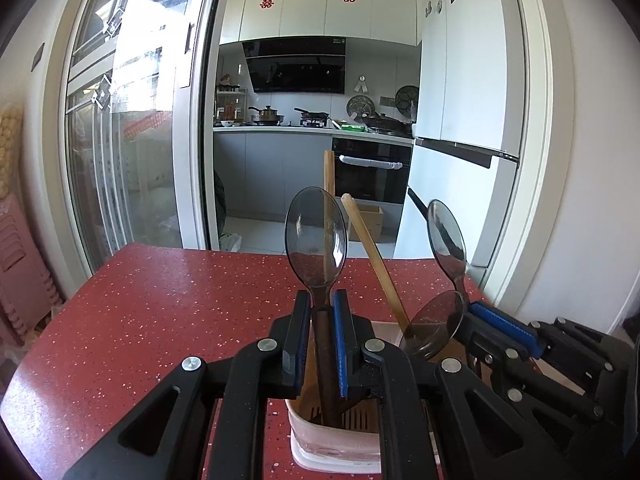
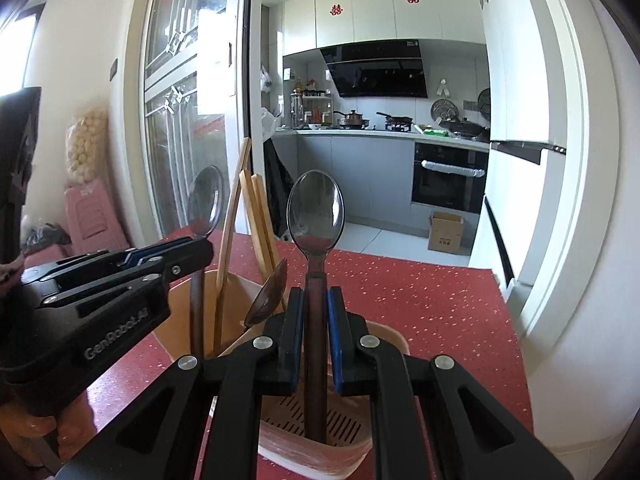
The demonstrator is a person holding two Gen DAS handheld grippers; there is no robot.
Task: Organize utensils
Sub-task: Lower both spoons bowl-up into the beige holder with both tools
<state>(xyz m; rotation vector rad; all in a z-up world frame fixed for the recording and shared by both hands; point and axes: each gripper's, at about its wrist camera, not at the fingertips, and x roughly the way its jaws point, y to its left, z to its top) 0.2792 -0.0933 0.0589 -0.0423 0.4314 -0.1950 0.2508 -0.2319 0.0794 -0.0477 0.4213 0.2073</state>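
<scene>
A pale pink utensil holder (image 1: 332, 444) with a slotted floor stands on the red speckled table; it also shows in the right wrist view (image 2: 384, 340). My left gripper (image 1: 322, 312) is shut on the dark handle of a clear-bowled spoon (image 1: 316, 236), held upright with its handle down in the holder. My right gripper (image 2: 312, 304) is shut on a second such spoon (image 2: 316, 212), upright in the holder's other compartment. Wooden chopsticks (image 2: 230, 232) and a third spoon (image 2: 268, 294) stand in the holder. Each gripper shows in the other's view, the right gripper (image 1: 470, 308) and the left gripper (image 2: 204, 248).
The red table (image 1: 160, 312) stretches ahead to its far edge. Beyond it are a glass sliding door (image 1: 132, 120), a kitchen with an oven (image 1: 372, 172), a cardboard box (image 2: 446, 232) on the floor and a white fridge (image 1: 460, 120). A pink stool (image 2: 92, 216) stands at left.
</scene>
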